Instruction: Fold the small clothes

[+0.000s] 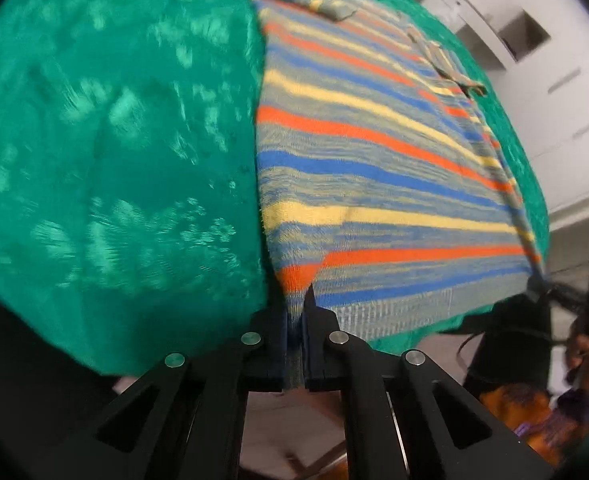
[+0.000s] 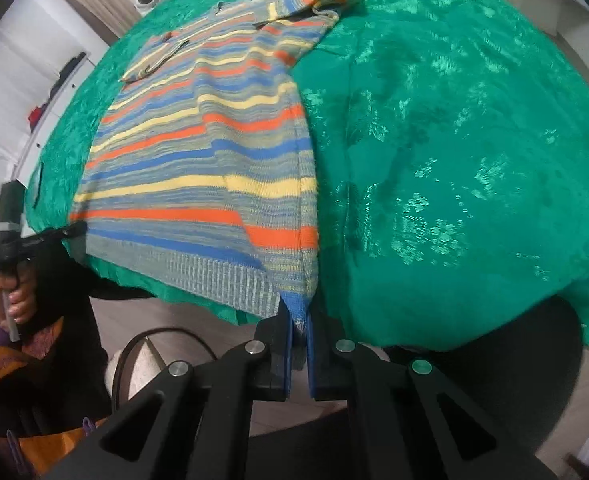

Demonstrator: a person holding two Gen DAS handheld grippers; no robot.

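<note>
Left wrist view: left gripper clamps the hem corner of the striped knit sweater, at 6 o'clock.
Right gripper: pinches the opposite corner, likely for lifting the hem evenly.
Sweater: flat on green patterned cloth.

Table draped in a shiny green cloth with a leafy pattern. Striped sweater spread flat on top, hem hanging just over the near edge.

I'm working in a home room: green patterned tablecloth, white cabinets along the wall, wood-look floor.
</note>
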